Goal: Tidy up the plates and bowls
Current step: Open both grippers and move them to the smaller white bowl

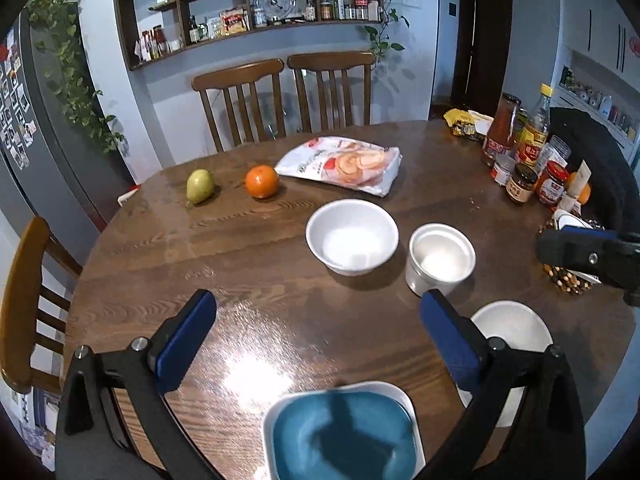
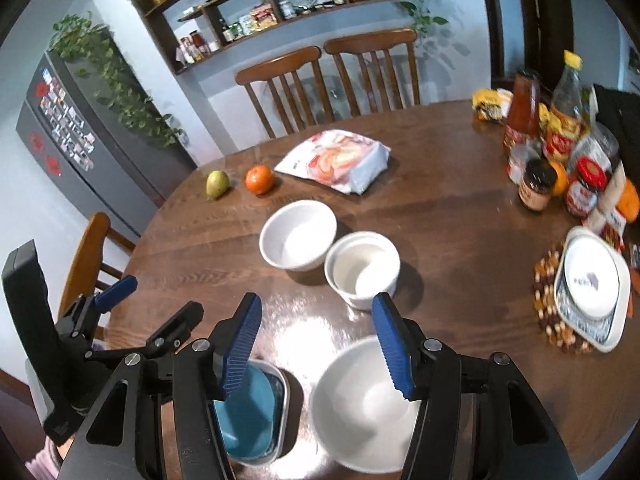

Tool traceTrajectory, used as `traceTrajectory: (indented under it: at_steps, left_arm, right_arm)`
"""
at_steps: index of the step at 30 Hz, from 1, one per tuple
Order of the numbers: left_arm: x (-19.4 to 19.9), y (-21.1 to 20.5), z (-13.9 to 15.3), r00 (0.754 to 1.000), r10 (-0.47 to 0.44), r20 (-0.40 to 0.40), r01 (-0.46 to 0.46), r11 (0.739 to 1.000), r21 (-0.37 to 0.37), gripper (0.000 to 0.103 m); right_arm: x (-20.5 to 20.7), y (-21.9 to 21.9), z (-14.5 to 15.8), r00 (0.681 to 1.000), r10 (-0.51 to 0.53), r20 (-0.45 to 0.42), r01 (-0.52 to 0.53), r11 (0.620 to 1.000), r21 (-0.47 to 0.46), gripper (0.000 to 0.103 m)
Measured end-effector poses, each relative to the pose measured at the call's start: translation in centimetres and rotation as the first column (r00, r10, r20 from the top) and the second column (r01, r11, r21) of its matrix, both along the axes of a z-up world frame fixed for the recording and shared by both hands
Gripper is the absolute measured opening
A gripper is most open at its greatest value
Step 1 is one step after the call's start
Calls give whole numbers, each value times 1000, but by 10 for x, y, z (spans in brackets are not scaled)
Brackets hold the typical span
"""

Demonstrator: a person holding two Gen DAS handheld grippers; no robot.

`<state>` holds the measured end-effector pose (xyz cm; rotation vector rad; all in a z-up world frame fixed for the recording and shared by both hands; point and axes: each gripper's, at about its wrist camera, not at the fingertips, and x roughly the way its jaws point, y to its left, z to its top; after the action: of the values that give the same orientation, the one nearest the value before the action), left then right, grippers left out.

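On the round wooden table (image 1: 256,248) stand a white bowl (image 1: 352,236) (image 2: 298,234) and a smaller white cup-like bowl (image 1: 440,258) (image 2: 362,268) beside it. Near the front edge lie a blue plate on a white square plate (image 1: 344,432) (image 2: 252,412) and a larger white bowl (image 1: 516,332) (image 2: 360,404). My left gripper (image 1: 318,336) is open and empty above the table, behind the blue plate. My right gripper (image 2: 316,344) is open and empty, above the larger white bowl. A stack of plates (image 2: 592,288) sits on a beaded mat at the right.
A pear (image 1: 199,186), an orange (image 1: 262,181) and a snack bag (image 1: 344,164) lie toward the far side. Jars and bottles (image 1: 520,148) crowd the right edge. Wooden chairs (image 1: 240,96) stand behind and at the left.
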<state>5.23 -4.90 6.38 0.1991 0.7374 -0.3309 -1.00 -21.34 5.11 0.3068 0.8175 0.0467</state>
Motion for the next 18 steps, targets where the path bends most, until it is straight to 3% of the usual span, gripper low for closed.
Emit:
traceTrajectory:
  at_steps: [5,14,18]
  left_arm:
    - [19,3,4,1000,15,8,-15,1000,-4,102]
    - [79,14,-8,996,45,-81,-49,998,-49,102]
    - [105,12,-26,988,59,-143,-64,998,-29,102]
  right_arm:
    - [27,6,7,1000,28,-4,-28,998,-49,59]
    - [83,17,-5,996,71,-59,-76,994,-84,59]
    - [105,17,-21,992,80,-99,-90,991,-98,59]
